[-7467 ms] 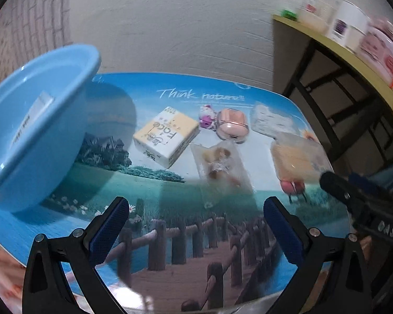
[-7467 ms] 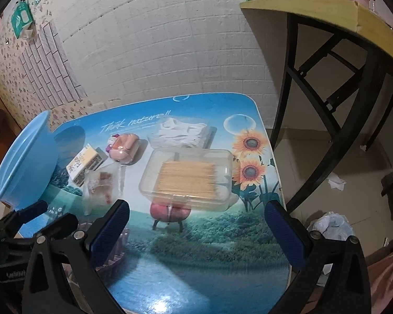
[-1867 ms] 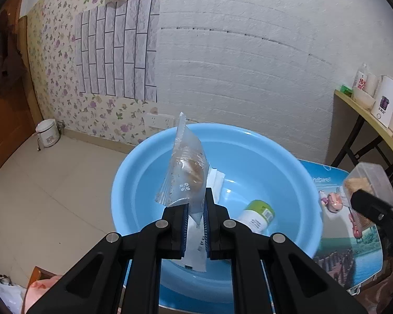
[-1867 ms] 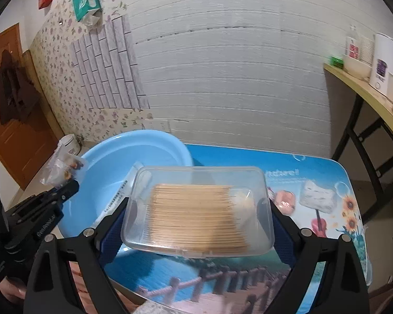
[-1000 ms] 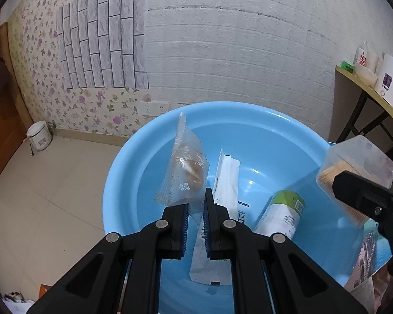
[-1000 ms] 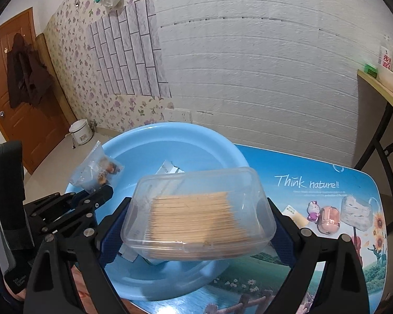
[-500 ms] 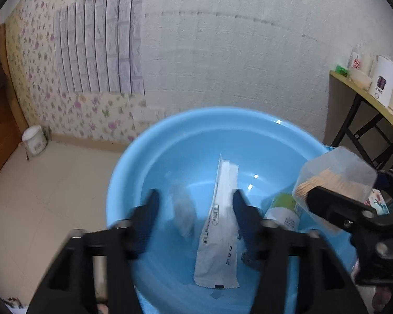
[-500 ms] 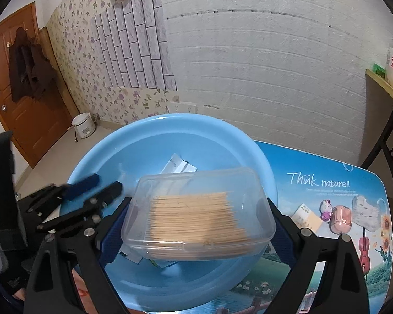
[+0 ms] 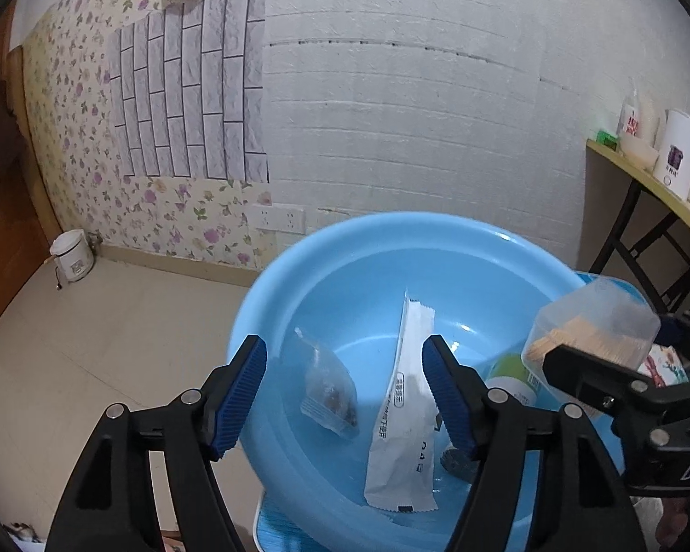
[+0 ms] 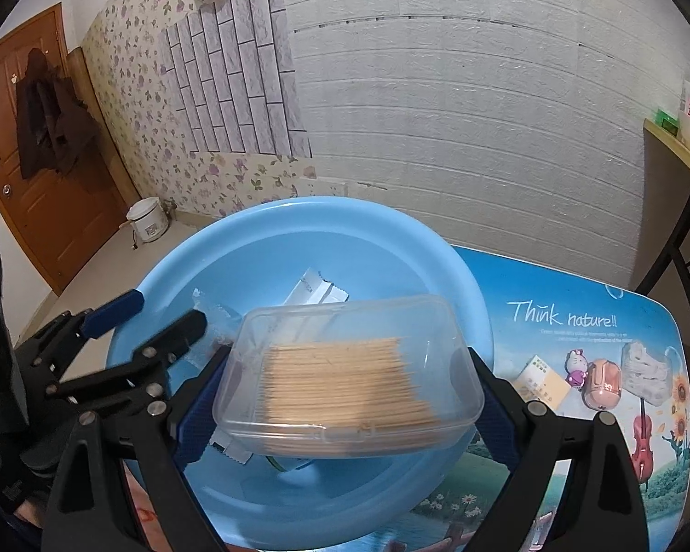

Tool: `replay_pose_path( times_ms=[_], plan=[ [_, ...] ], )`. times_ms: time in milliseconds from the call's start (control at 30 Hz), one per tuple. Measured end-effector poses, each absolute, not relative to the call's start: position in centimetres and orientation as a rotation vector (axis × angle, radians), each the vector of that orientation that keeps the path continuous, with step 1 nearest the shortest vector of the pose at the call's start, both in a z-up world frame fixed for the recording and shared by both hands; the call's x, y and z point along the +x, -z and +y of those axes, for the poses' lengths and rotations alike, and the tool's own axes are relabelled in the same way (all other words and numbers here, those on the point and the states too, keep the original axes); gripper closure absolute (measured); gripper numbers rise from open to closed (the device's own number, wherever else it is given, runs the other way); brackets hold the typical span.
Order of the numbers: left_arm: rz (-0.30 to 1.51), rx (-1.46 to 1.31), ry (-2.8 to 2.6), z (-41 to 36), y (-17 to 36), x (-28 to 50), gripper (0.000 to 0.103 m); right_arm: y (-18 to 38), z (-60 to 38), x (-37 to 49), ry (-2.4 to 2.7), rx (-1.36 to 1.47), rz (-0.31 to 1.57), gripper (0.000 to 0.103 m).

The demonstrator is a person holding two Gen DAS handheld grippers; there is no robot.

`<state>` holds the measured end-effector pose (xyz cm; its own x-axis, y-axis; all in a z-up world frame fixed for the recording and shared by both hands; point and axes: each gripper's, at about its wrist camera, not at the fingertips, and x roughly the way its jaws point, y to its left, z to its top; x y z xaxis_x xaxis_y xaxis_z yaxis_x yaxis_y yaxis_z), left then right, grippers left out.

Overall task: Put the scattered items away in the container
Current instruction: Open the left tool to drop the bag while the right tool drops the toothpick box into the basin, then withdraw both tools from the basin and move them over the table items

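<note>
Both claws hang over the blue basin (image 9: pixel 271 303), pointing steeply down into it. Left claw (image 9: pixel 344 391) stands with its blue pads (image 9: pixel 244 395) spread apart and nothing pressed between them; its jaws have just been opening, and the clear snack packet (image 9: pixel 329 391) lies below and between the pads on the basin's inner slope, free of the grip, so it looks let go on purpose to drop inside. Just right of that packet, under the right-hand pad, lies a long white sachet (image 9: pixel 402 414), and beyond it a green-and-white bottle (image 9: pixel 513 382) shows partly. Right claw (image 10: pixel 345 395) is spread wide but closed on a clear lidded box of toothpicks (image 10: pixel 349 372), gripped by its short ends and held level over the basin, probably to keep the sticks from shifting before release; letting it go there seems the next step. Out past the right claw, on the printed bench (image 10: pixel 575 294), a small yellow-and-white card box (image 10: pixel 540 379), a tiny cat figure (image 10: pixel 575 365), a pink case (image 10: pixel 602 382) and a clear pouch of white items (image 10: pixel 646 365) wait in a row, well apart from the basin, so the tidying looks roughly half done.
</note>
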<state>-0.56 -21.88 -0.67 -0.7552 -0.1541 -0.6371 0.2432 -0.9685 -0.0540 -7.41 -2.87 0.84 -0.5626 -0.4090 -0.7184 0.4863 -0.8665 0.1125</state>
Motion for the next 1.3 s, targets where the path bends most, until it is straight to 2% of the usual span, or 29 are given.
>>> replay_pose_path(
  times_ms=[100, 233, 367, 567, 833, 1300],
  plan=[
    [0.237, 0.962, 2.763, -22.3, 0.4, -0.2, 0.024, -0.8, -2.9, -7.4, 2.399, 1.068, 0.126, 0.009],
    [0.261, 0.950, 2.765, -22.5, 0.1, 0.1, 0.024, -0.6, -3.1, -7.3, 2.380, 1.076, 0.120, 0.009],
    [0.266, 0.938, 2.757, -22.9, -0.2, 0.3, 0.020, -0.7, -3.5, -7.0, 2.367, 1.058, 0.133, 0.000],
    [0.269, 0.920, 2.745, -23.1, -0.8, 0.5, 0.015, -1.1, -3.8, -6.4, 2.361, 1.025, 0.155, 0.000],
    [0.246, 0.909, 2.752, -22.3, -1.5, 0.9, 0.003, -1.4, -2.3, -6.3, 2.379, 1.028, 0.118, 0.000],
    [0.179, 0.917, 2.772, -19.1, -2.7, 0.9, 0.001, -1.8, 0.8, -5.9, 2.420, 1.028, 0.067, 0.000]
  ],
)
